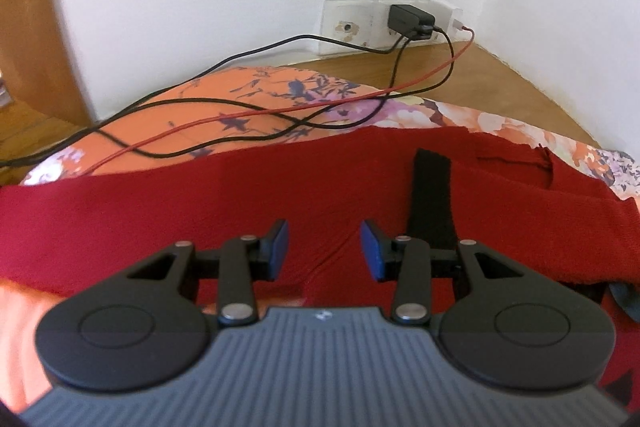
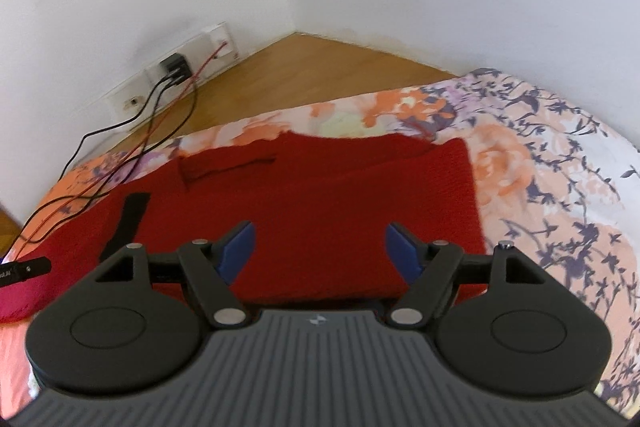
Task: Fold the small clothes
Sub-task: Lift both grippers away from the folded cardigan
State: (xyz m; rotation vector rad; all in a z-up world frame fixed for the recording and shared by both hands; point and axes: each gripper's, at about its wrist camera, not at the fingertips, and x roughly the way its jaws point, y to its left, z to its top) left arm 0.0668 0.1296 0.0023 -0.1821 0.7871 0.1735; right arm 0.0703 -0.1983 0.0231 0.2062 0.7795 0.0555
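A red knitted garment [image 1: 192, 211] lies spread on a floral bedsheet [image 1: 256, 87], and it also fills the middle of the right wrist view as the same red garment [image 2: 328, 195]. A black strap [image 1: 434, 199] lies on it, seen too as the black strap [image 2: 128, 223] at the left. My left gripper [image 1: 324, 247] hovers just above the red cloth, open, nothing between its blue pads [image 1: 280, 243]. My right gripper [image 2: 320, 247] stands open wider over the garment's near part, its blue pads [image 2: 240, 247] bare.
Black and red cables [image 1: 248, 115] trail from a charger [image 1: 412, 21] in a wall socket across the sheet's far edge. Wooden floor [image 2: 304, 71] and white walls lie beyond the bed. The floral sheet [image 2: 560, 163] stretches right of the garment.
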